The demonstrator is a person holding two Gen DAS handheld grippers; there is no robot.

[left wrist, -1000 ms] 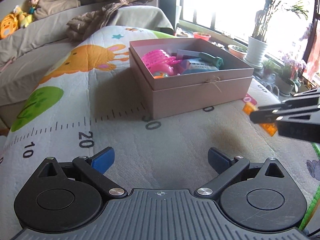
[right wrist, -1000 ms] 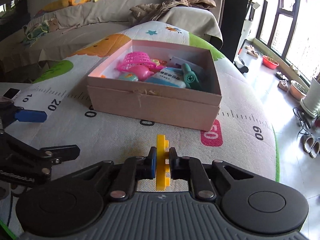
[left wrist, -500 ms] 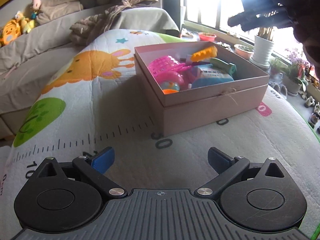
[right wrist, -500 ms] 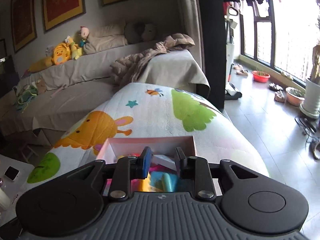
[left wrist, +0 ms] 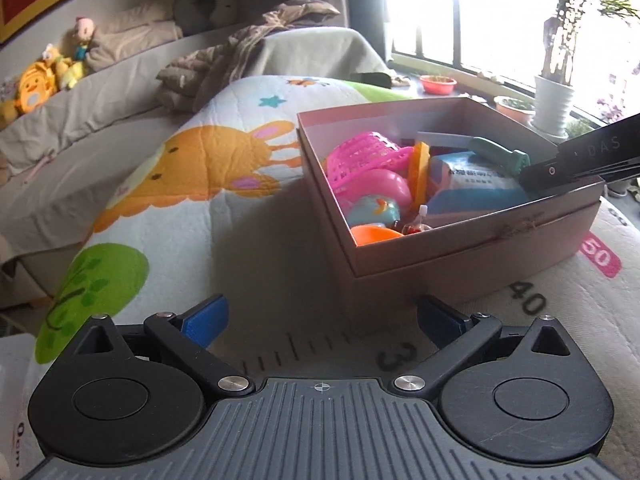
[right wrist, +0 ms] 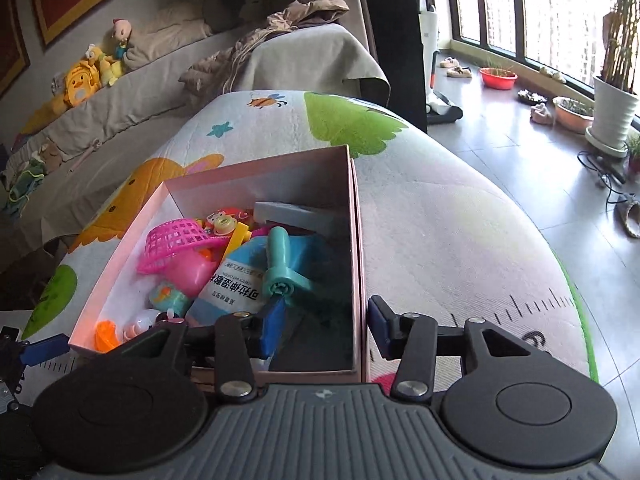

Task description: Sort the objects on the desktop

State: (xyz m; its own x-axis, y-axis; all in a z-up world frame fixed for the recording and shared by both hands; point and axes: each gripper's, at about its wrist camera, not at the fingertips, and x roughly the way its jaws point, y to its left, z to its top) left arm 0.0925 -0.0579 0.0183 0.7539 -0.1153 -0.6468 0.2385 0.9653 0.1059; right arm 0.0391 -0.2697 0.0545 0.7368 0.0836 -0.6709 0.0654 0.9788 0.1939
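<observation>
- Box (right wrist: 356,240) sits on mat (right wrist: 440,220), sofa (right wrist: 160,80) behind.
- In box: basket (right wrist: 176,244) left, wipes pack (right wrist: 236,284) mid, fan (right wrist: 280,264) on pack.
- Plant pot (right wrist: 612,116) on floor, right of mat.

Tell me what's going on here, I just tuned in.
A person with a gripper in each hand is sorting toys into a pink box on a printed mat. The right gripper is over the box's near corner, its jaws just opened and holding nothing; a yellow piece leans among the toys inside. The left gripper hovers open and empty before the box.
</observation>
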